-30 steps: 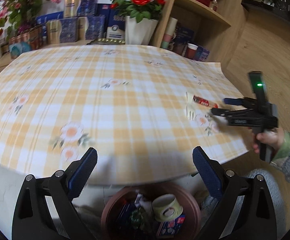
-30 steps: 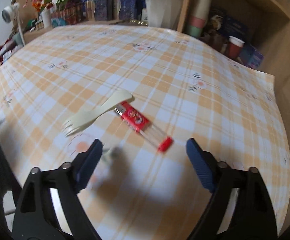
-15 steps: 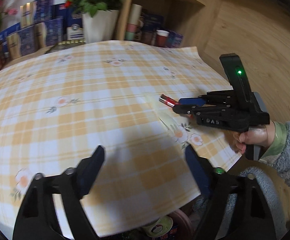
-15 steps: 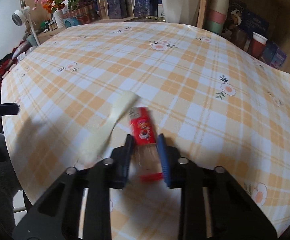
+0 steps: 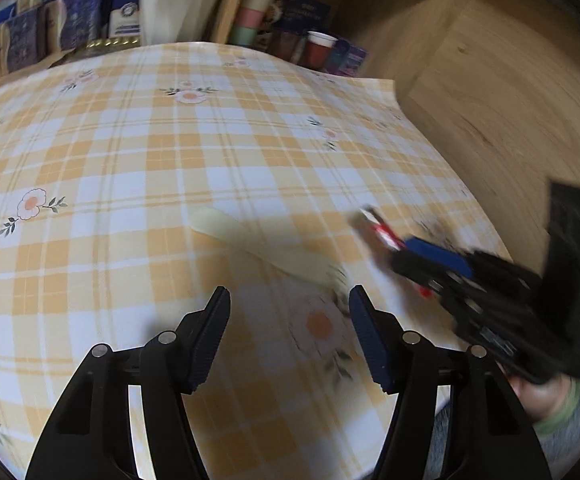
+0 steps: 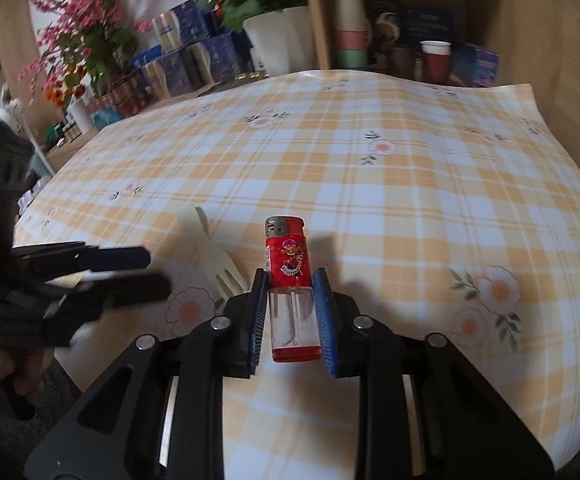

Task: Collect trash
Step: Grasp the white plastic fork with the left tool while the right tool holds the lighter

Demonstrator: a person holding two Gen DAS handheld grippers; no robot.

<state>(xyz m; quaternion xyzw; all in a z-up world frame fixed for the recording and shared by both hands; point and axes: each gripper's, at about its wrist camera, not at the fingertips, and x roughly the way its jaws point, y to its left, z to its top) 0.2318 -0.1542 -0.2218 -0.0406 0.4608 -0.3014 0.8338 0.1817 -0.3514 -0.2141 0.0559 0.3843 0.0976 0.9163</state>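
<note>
Near table edge (image 6: 562, 184): right gripper (image 6: 290, 304) jaws clamp lighter (image 6: 290, 276); left gripper (image 5: 290, 320) jaws closing, empty, beside fork (image 5: 265, 248).

A table under an orange-and-white checked cloth (image 6: 410, 184) with printed flowers fills the room's middle. Beyond its far edge stands a wooden shelf unit (image 6: 530, 20) holding stacked paper cups (image 6: 350, 28) and a red cup (image 6: 434, 60). Left of the shelf sit a white pot of red roses (image 6: 277, 40), blue boxes (image 6: 193, 60) and pink flowers (image 6: 77, 28). Right of the table, wooden flooring (image 5: 510, 92) shows.
</note>
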